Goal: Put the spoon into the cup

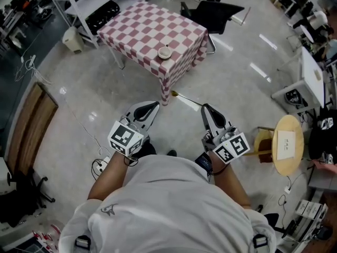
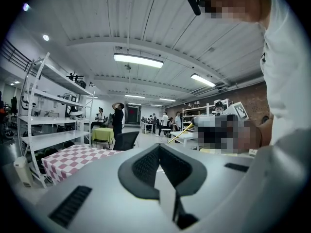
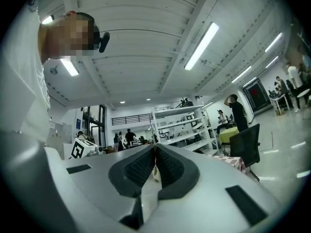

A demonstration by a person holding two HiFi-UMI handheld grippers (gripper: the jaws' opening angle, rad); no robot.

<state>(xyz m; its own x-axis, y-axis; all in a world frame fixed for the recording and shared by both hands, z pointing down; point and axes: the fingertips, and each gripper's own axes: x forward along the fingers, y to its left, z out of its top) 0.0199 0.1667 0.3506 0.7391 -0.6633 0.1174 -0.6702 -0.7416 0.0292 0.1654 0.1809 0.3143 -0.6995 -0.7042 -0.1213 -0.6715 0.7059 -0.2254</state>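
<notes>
Jaws pinching the spoon [image 1: 187, 99], right gripper [image 1: 205, 108] faces cup [image 1: 165, 52] on far desk [image 1: 137, 25]
Empty, the left gripper [image 1: 154, 105] has its jaws together; the spoon is best lowered steeply from above the cup.

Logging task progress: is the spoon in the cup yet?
No, the spoon is held in the shut jaws of the right gripper, well short of the cup on the table.

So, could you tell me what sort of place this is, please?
Most likely a big open-plan lab or workshop: white metal shelving racks, long ceiling strip lights and a polished grey floor.
</notes>
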